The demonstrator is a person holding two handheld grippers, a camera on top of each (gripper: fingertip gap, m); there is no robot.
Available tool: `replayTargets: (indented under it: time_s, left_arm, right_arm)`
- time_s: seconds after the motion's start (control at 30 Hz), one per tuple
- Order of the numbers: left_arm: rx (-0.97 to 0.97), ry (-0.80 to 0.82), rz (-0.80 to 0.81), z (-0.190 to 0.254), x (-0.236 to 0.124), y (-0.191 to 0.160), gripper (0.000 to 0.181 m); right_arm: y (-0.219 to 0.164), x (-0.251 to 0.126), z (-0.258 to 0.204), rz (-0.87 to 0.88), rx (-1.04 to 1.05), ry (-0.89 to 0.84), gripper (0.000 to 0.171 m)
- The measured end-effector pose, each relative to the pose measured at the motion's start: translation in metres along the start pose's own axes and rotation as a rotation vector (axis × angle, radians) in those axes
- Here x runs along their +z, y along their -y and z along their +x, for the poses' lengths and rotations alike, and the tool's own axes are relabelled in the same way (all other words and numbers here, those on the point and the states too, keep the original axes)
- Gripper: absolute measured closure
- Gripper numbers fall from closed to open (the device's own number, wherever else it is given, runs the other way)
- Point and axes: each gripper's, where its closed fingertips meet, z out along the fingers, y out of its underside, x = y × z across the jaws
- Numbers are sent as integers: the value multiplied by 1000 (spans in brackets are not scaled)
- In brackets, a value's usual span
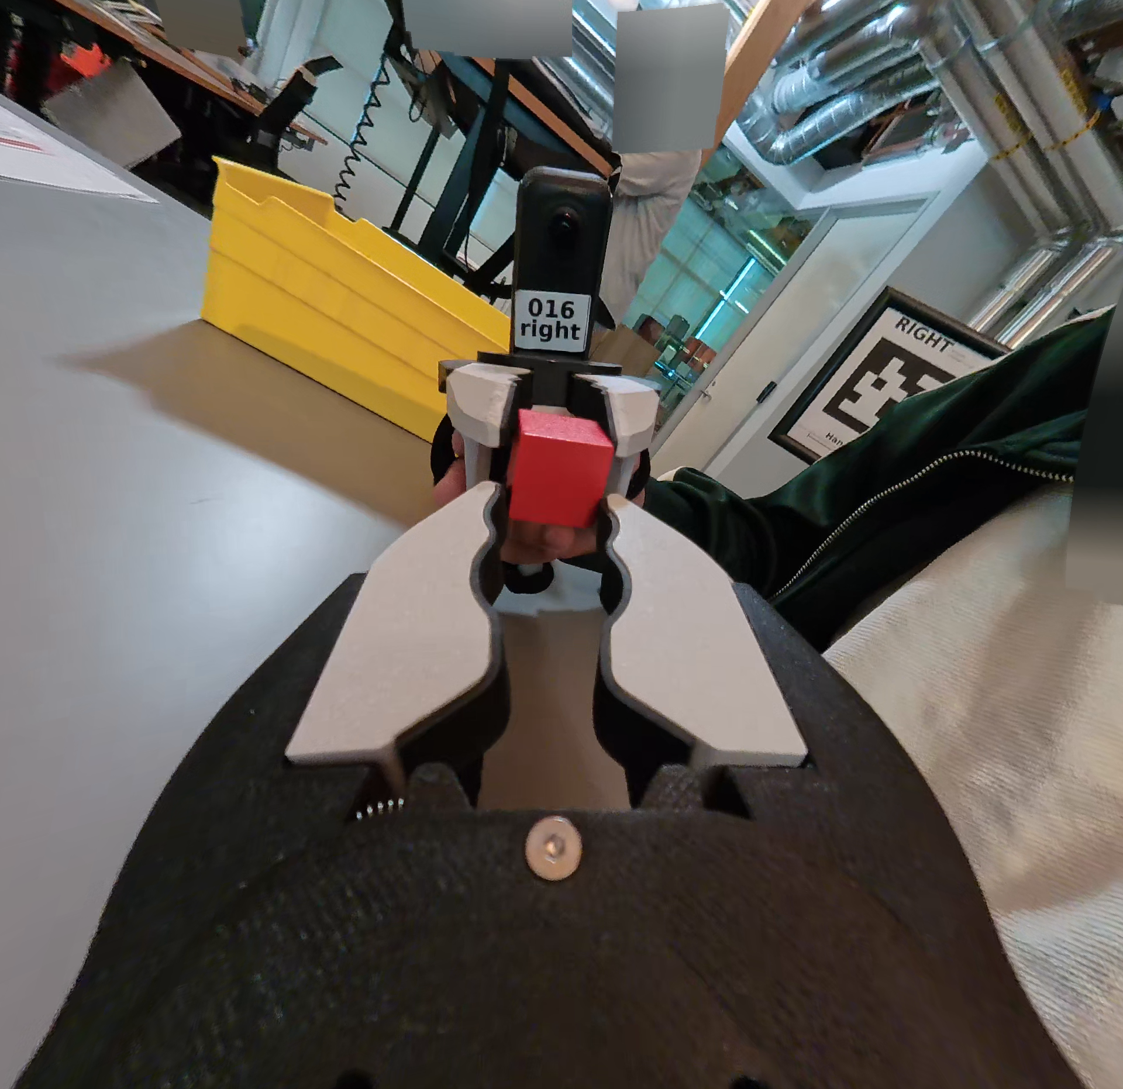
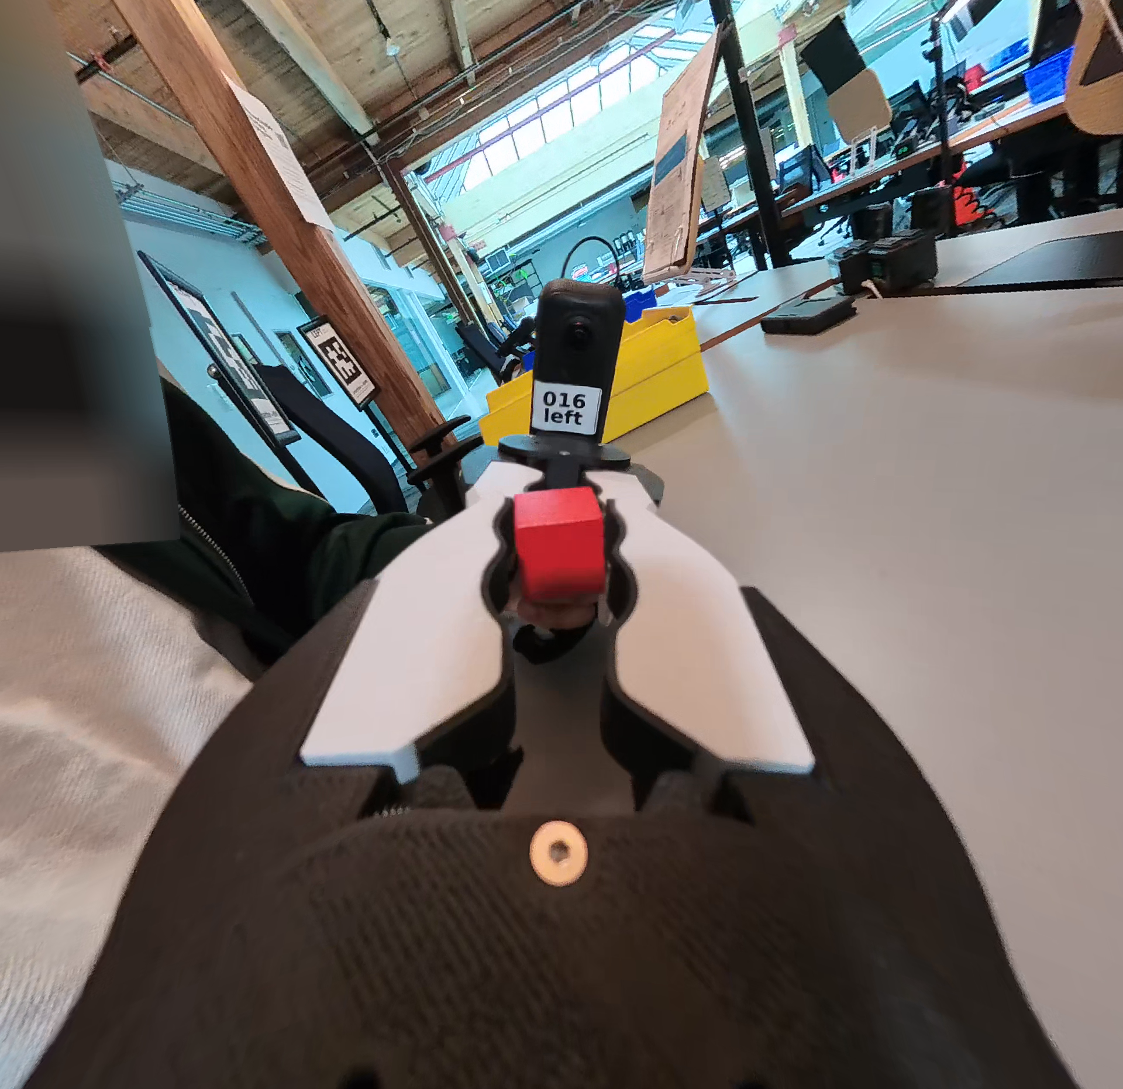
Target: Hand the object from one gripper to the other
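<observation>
A red cube is held in the air between my two grippers, which face each other tip to tip. In the left wrist view my left gripper has both fingertips pressed on the cube's near end. The right gripper flanks its far end, a hand behind it. In the right wrist view the cube sits between the fingers of my right gripper, touching both. The left gripper meets it from the far side. Both look shut on the cube.
A grey table lies below, also seen in the right wrist view. Stacked yellow bins stand on it. A black device lies farther back. A dark green sleeve and a black office chair are near. My left and right fingertips are right by each other.
</observation>
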Motion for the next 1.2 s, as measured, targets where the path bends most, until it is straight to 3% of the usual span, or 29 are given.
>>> replayTargets:
  time_s: [0.87, 1.2]
  left_arm:
    - [-37, -60, 56, 7, -1, 8, 154]
    - [-5, -31, 67, 5, -2, 11, 143]
  right_arm:
    - [4, -1, -7, 17, -46, 28, 143]
    - [19, -12, -2, 118, 68, 42, 144]
